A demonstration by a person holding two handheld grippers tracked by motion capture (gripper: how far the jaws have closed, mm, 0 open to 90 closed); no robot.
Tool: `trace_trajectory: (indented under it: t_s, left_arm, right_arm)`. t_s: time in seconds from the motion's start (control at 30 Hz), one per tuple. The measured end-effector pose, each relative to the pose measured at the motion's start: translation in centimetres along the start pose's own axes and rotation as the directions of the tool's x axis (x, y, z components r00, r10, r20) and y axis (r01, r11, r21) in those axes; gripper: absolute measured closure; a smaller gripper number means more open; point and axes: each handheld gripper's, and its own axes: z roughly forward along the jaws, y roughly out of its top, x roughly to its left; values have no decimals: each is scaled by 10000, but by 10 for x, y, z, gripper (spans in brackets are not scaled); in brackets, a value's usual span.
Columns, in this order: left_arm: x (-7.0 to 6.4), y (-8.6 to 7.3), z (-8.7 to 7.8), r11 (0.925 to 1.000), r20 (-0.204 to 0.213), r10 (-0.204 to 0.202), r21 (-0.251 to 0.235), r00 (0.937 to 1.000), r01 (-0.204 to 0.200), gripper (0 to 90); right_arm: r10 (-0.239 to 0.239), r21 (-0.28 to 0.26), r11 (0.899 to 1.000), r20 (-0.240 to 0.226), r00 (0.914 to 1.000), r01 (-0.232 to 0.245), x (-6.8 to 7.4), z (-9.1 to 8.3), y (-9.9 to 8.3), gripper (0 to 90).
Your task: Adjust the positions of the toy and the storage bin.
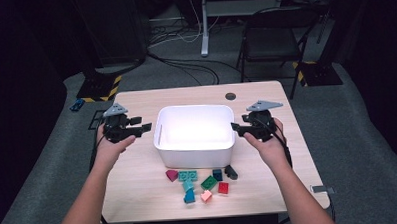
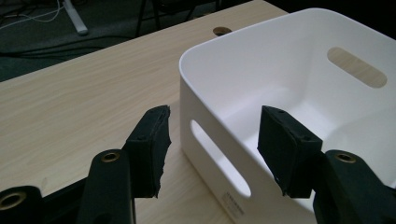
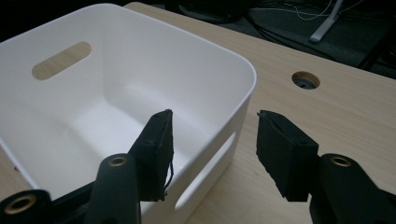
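A white bin (image 1: pixel 195 144) stands empty in the middle of the wooden table (image 1: pixel 139 184). In front of it lie several toy bricks, among them a magenta one (image 1: pixel 171 175), a green one (image 1: pixel 209 182) and a red one (image 1: pixel 223 187). My left gripper (image 1: pixel 143 127) hovers open just off the bin's left wall, nothing between its fingers. My right gripper (image 1: pixel 235 127) is open and empty at the right wall. In the left gripper view the bin (image 2: pixel 233 46) and its handle slot sit beyond my left gripper (image 2: pixel 212 140). In the right gripper view the bin (image 3: pixel 187 42) lies ahead of my right gripper (image 3: pixel 212 140).
A round cable hole (image 1: pixel 230 96) is in the table behind the bin. Beyond the table stand a black chair (image 1: pixel 276 39) and a desk leg (image 1: pixel 204 37), with cables on the grey floor. A small blue object (image 1: pixel 76 104) lies on the floor at left.
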Motion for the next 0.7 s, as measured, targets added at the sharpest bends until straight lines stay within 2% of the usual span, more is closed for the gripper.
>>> trace_trajectory:
  t_s: [0.07,0.17,0.23,0.3,0.4,0.5,0.57,0.63,0.7]
  left_arm:
    - [1,-6,-3,10000,3,-72,-14,10000,72,434]
    - [0,-15,-8,9995,136,-226,-199,9997,229,434]
    - [-1,-20,-10,9990,291,-350,-268,9990,358,440]
    - [-3,-24,-11,9988,288,-368,-311,9989,377,445]
    - [-6,-27,-12,9999,325,-132,-89,9994,135,475]
    - [-8,-29,-16,9997,427,-108,-213,9990,117,469]
    - [-9,-31,-21,9996,422,-38,-272,9991,50,457]
    - [-10,-35,-24,9986,625,-172,-495,9979,203,445]
    - [-13,-41,-26,9987,823,-115,-484,9965,155,442]
  right_arm:
    - [-74,-1,10000,232,9997,74,1,-7,-8,458]
    - [-173,197,9997,112,9998,170,3,-13,-23,509]
    - [-373,287,9989,242,9990,366,6,-16,-34,521]
    - [-345,103,9994,237,9991,343,9,-20,-44,540]
    - [-305,-149,9994,36,9995,305,13,-24,-58,559]
    - [-348,-265,9991,-231,9991,341,18,-27,-70,569]
    - [-333,-109,9994,-456,9984,328,23,-26,-78,569]
    - [-443,97,9989,-639,9970,450,28,-23,-85,566]
    - [-559,339,9977,-749,9956,586,33,-18,-92,554]
